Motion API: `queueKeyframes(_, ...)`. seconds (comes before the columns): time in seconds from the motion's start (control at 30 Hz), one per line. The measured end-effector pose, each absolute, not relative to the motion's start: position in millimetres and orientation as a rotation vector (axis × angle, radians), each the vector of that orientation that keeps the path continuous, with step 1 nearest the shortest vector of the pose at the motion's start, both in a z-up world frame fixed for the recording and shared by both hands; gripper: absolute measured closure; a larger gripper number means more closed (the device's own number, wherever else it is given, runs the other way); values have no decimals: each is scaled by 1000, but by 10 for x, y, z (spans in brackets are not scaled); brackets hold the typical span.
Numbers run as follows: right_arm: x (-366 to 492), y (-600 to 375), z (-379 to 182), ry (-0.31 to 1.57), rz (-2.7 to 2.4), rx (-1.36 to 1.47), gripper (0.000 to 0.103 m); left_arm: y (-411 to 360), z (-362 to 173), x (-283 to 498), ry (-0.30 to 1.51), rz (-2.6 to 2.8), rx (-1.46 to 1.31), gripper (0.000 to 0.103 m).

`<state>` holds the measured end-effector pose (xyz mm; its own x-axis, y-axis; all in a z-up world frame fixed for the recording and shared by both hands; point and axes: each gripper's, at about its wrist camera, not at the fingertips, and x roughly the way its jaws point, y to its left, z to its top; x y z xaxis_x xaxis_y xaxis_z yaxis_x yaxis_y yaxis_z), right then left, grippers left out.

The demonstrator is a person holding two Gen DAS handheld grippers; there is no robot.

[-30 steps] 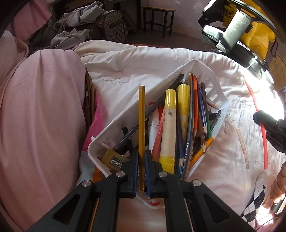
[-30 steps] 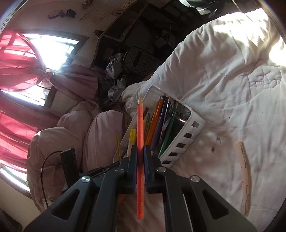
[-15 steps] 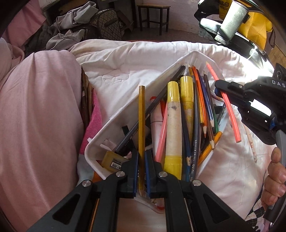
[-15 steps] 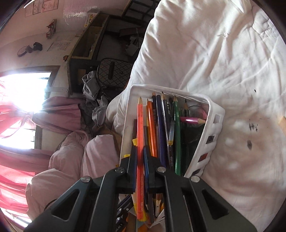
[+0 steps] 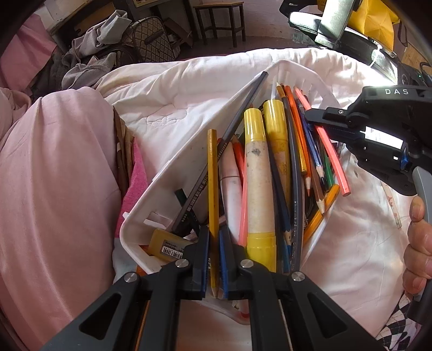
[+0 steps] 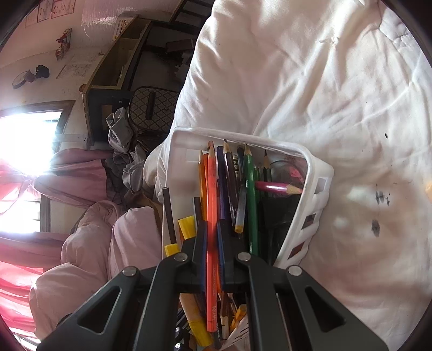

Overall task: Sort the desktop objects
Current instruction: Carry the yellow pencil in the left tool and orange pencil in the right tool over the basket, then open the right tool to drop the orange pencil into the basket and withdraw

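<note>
Crowding: white basket (image 5: 172, 186) is packed full; two fat yellow-capped markers (image 5: 259, 172), a long dark pencil (image 5: 229, 135) leaning on the basket rim, orange, blue and green pencils, and a yellow eraser with a barcode label (image 5: 167, 244) at the near corner.
Left tool: left tool (image 5: 214, 259) is clamped on a yellow pencil (image 5: 212, 189); pencil stands over the basket, tip pointing toward the camera, far end among the other pencils.
Right tool: right tool (image 6: 212, 251) is clamped on an orange-red pencil (image 6: 212, 205); point aimed at the basket's far wall, shaft lying over the pile; in the left view it sits at the basket's right side with a hand (image 5: 418, 243) on its grip.
Obstructions: a pink pencil (image 6: 278, 187) lies crosswise at the basket's right wall; a green pencil (image 6: 251, 199) runs just beside the right tool.
Surface: bed with a rumpled white quilt (image 6: 310, 81), dark spots on it right of the basket; pink bedding (image 5: 54, 175) bunched to the basket's left.
Room: patterned bag (image 5: 151, 40) and grey clothes on the floor, wooden stool (image 5: 218, 16), bright window with pink curtains (image 6: 24, 172).
</note>
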<state>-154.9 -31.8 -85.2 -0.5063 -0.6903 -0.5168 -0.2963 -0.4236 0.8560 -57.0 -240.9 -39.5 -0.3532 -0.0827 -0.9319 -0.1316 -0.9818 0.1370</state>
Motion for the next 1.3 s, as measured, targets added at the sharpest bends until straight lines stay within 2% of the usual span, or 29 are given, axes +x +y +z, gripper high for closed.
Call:
queueKeyframes(0.33, -1548, -330, -866, -1495, -2032, 1401, 92, -2591, -394, -636, 88, 2504, -1783, 95)
queueKeyframes(0.9, -1537, -298, -810, -1461, -2036, 1404, 92, -2560, -373, -599, 118, 2514, -1763, 95)
queueKeyframes(1.07, -1503, -250, -659, -1409, -2045, 1393, 92, -2596, -366, -609, 73, 2512, -1759, 94)
queueKeyframes(1.17, -1429, -172, -464, -1269, -2079, 1373, 91, -2613, -355, -608, 51, 2514, -1757, 94)
queueKeyframes(1.23, -1292, -63, -275, -1077, -2180, 1356, 84, -2607, -334, -599, 56, 2520, -1748, 93)
queueKeyframes(1.3, -1062, 76, -60, -812, -2335, 1320, 70, -2598, -306, -590, 63, 2527, -1737, 93)
